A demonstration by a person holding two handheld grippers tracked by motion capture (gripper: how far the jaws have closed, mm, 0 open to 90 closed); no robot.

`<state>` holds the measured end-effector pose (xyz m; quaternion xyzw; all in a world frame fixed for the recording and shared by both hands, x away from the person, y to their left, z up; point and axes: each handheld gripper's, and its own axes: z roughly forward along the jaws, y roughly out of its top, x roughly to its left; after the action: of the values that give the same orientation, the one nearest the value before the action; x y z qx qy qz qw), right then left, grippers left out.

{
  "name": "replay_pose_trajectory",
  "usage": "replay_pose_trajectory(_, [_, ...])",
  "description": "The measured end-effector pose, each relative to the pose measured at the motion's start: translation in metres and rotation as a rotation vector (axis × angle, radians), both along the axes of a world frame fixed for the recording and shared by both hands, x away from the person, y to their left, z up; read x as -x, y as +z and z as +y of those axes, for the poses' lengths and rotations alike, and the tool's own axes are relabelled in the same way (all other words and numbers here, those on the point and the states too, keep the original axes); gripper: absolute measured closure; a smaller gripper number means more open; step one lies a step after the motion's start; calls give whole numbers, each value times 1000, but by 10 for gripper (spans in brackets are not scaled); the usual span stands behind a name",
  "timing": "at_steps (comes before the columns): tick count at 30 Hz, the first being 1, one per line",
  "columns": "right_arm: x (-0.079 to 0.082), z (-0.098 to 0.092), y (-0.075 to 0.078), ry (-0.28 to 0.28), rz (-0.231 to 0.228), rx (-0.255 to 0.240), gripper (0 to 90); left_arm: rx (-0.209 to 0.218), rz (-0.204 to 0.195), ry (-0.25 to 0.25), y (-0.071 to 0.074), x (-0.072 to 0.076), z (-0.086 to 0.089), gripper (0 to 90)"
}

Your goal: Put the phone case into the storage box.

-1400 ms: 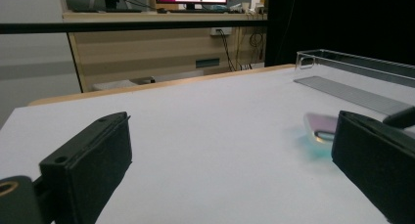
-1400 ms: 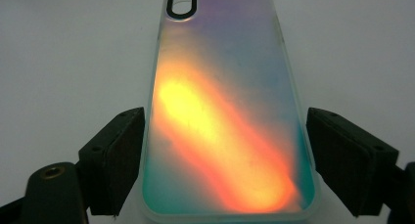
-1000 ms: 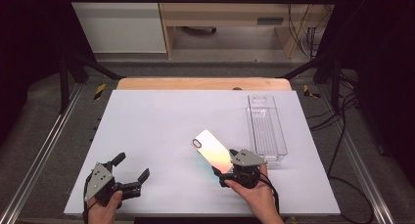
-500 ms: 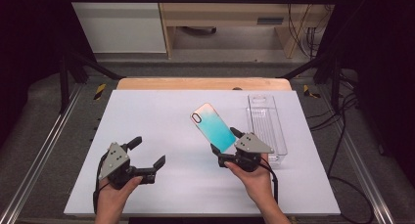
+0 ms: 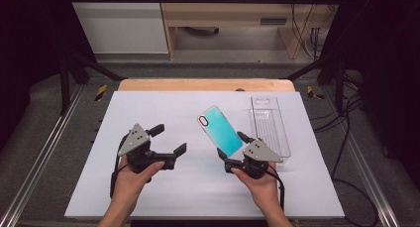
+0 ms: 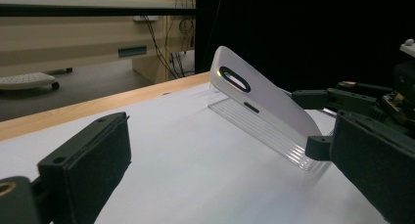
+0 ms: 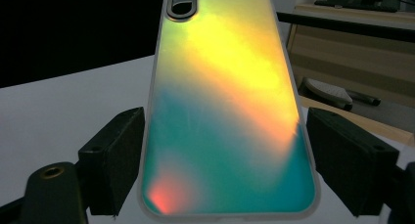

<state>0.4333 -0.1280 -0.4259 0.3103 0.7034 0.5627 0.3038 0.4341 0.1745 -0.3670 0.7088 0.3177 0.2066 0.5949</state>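
An iridescent phone case (image 5: 220,130), teal from above with a camera cutout at its far end, is lifted off the white table (image 5: 163,113). My right gripper (image 5: 232,148) is shut on its near end, one jaw on each long edge. In the right gripper view the phone case (image 7: 225,111) glows yellow, orange and teal between the right gripper (image 7: 225,170) pads. My left gripper (image 5: 170,139) hovers open and empty to the left of it. The left gripper (image 6: 230,185) looks at the phone case (image 6: 264,104) from its pale side.
A clear plastic tray (image 5: 270,128) lies on the table just right of the held case, long side running away from me; the same clear tray (image 6: 264,136) sits behind the case. A wooden edge (image 5: 203,85) borders the far side of the table.
My left hand rose and moved right and forward towards the centre. The right gripper tipped the case upward, so it now stands higher and shows teal instead of pale.
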Motion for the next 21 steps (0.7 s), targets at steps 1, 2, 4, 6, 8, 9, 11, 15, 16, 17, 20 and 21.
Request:
replay_pose_trajectory(1, [1, 0, 0, 0, -1, 1, 175, -5, 2, -7, 0, -2, -4, 15])
replay_pose_trajectory(2, [1, 1, -1, -1, -3, -5, 175, -11, 4, -13, 0, -3, -9, 16])
replay_pose_trajectory(4, [1, 1, -1, -1, -7, -5, 175, 8, 23, -29, -1, -6, -16, 16])
replay_pose_trajectory(6, [3, 1, -1, 2, -13, -13, 175, 28, 43, -38, -2, -9, -22, 31])
replay_pose_trajectory(8, [4, 3, -2, 6, -17, -12, 175, 22, 47, -49, -2, -11, -29, 44])
replay_pose_trajectory(9, [4, 3, -2, 6, -17, -12, 175, 22, 47, -49, -2, -11, -29, 45])
replay_pose_trajectory(11, [5, 5, -3, 5, -22, -10, 175, 18, 53, -56, -3, -13, -34, 51])
replay_pose_trajectory(15, [8, 12, -5, 13, -30, -7, 175, 28, 56, -58, -4, -13, -37, 84])
replay_pose_trajectory(16, [8, 13, -5, 15, -31, -10, 174, 28, 56, -58, -4, -13, -37, 93])
replay_pose_trajectory(17, [8, 13, -5, 15, -31, -10, 174, 29, 58, -62, -5, -13, -37, 93])
replay_pose_trajectory(20, [9, 15, -5, 14, -42, -13, 174, 37, 67, -73, -7, -14, -37, 145])
replay_pose_trajectory(21, [9, 15, -5, 14, -42, -13, 174, 38, 69, -76, -8, -14, -37, 145])
